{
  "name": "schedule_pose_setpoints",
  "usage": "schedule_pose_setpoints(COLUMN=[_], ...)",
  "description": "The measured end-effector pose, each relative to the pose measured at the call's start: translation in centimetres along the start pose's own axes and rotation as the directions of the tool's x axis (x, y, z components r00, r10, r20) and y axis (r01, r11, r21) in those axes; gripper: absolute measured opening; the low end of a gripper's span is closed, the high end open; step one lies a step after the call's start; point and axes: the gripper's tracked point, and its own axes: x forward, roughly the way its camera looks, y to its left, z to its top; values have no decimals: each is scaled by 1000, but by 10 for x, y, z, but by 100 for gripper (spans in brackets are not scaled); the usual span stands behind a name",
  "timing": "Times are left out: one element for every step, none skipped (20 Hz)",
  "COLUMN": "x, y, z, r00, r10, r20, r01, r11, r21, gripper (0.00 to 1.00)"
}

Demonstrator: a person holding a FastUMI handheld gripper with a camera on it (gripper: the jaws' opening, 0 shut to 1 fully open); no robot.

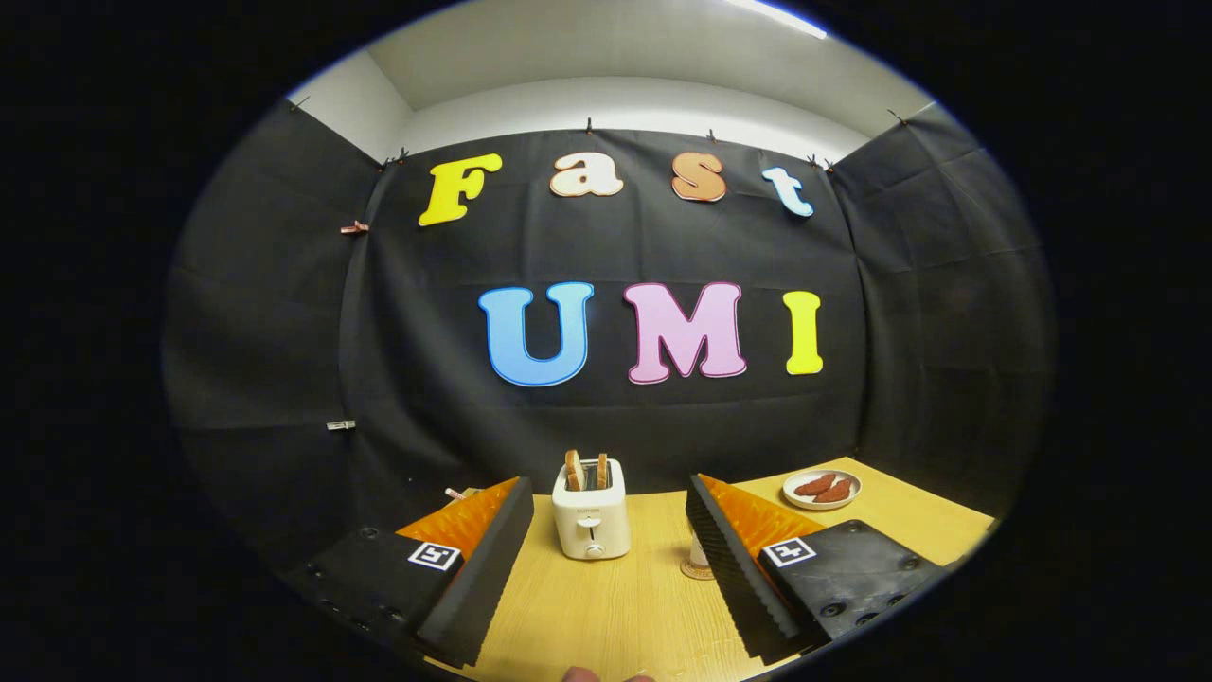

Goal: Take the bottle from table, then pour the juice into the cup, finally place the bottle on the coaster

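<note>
While partly behind a finger, coaster; tool fingers apart, empty.

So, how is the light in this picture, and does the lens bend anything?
Gripper view: a ceiling strip light glares at the top; the wooden table is evenly lit and sharp, as is the toaster. The fisheye bows the booth walls and the table's edge. The gripper has its jaws open, nothing between them.

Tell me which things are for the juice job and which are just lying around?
For the job: coaster, the pale container standing on it, half hidden, and the open tongs.
Just lying about: toaster holding toast, plate of food.
</note>
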Motion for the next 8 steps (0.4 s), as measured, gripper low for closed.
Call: schedule_pose_setpoints(x=[-2, -4, -6, -8, -9, -10, -12, -12], y=[1, 2, 3, 2, 2, 1, 1, 0], z=[1, 3, 3, 4, 5, 5, 4, 3], r00=[1000, 1000, 1000, 1000, 1000, 1000, 1000, 1000], r10=[7, 13, 18, 19, 20, 20, 21, 21], r20=[-1, -2, -5, -6, -6, -7, -9, -12], r01=[-7, -13, -18, -19, -20, -20, -21, -20], r11=[1000, 1000, 1000, 1000, 1000, 1000, 1000, 1000], r21=[1, 0, 0, 1, 5, 8, 9, 11], gripper=[99, 99, 99, 99, 99, 99, 99, 99])
